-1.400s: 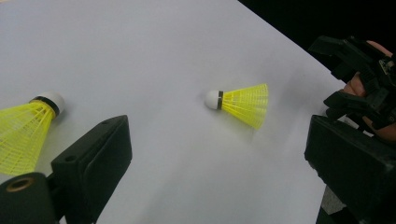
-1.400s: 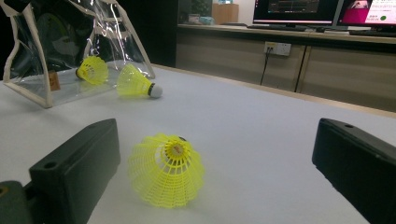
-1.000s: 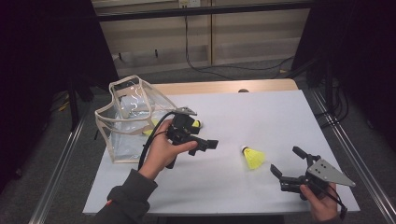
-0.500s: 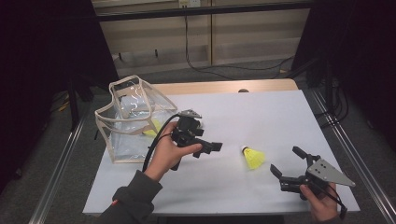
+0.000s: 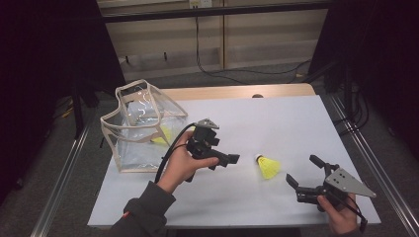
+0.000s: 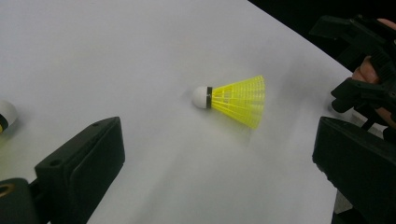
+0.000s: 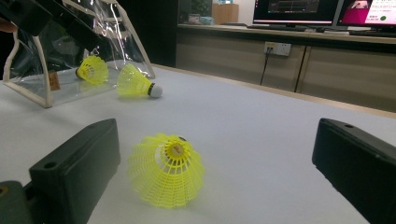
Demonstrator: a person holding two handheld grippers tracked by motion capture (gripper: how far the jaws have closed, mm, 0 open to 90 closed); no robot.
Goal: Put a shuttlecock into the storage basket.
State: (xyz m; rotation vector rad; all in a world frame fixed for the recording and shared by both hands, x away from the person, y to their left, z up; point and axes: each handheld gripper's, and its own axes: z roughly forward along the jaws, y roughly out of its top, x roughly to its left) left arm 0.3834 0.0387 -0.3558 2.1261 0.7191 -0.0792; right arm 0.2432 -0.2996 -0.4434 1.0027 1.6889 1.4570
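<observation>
A yellow shuttlecock (image 5: 268, 166) with a white cork lies on the white table (image 5: 276, 123), right of centre. My left gripper (image 5: 225, 150) hovers just left of it, open and empty. In the left gripper view the shuttlecock (image 6: 233, 99) lies on its side ahead of the spread jaws. My right gripper (image 5: 303, 170) rests low near the front right edge, open, facing the shuttlecock (image 7: 166, 170), whose skirt is towards it. A clear bag (image 5: 143, 126) with beige trim stands at the left.
A second yellow shuttlecock (image 7: 135, 83) lies on the table beside the bag (image 7: 28, 88), and a third (image 7: 92, 70) shows through the plastic. Metal rails run along the table's sides. A wooden strip (image 5: 237, 92) borders the far edge.
My left gripper has moved right, away from the bag and closer to the lone shuttlecock. The right gripper and the shuttlecock have stayed put.
</observation>
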